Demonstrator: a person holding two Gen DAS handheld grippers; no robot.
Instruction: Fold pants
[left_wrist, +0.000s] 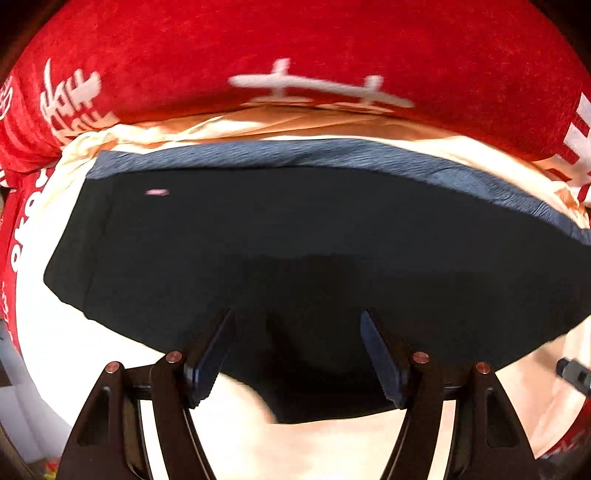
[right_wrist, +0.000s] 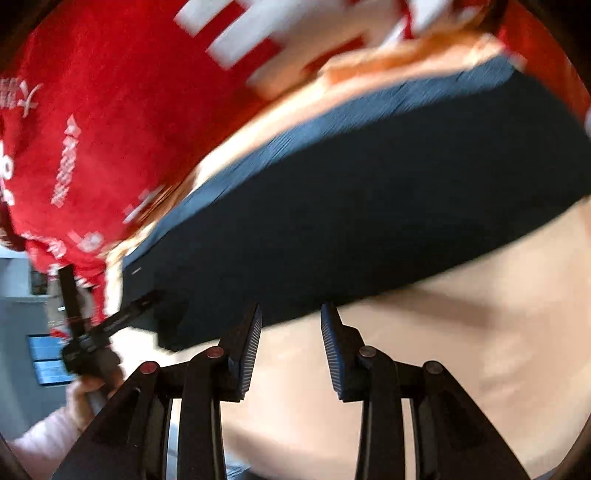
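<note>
Red cloth (left_wrist: 295, 40) with white print covers the far side of the surface in both views. A cream sheet (left_wrist: 74, 350) lies over it nearer the cameras; can't tell what's underneath, worktop or bed.

Pants (left_wrist: 295, 240): dark navy, laid flat on the cream sheet as a wide folded slab. Ribbed blue waistband (left_wrist: 332, 155) runs along the far edge, next to the red cloth. Small pink mark (left_wrist: 158, 192) on the fabric towards the left end. In the right wrist view the pants (right_wrist: 369, 206) run diagonally, the band (right_wrist: 369, 110) uppermost. That frame is motion-blurred.

Left gripper (left_wrist: 297, 354): pointing down over the near edge of the pants, jaws moderately wide. Fabric is visible in the gap between the pads, but they don't press on it. It also appears in the right wrist view (right_wrist: 110, 325), at the left end of the pants, held by a hand (right_wrist: 86, 398) in a pale sleeve (right_wrist: 44, 443).

Right gripper (right_wrist: 291, 347): jaws at a narrow gap, nothing between them, only cream sheet (right_wrist: 480, 332) behind. Tips sit just at the near edge of the pants; contact unclear due to blur.
</note>
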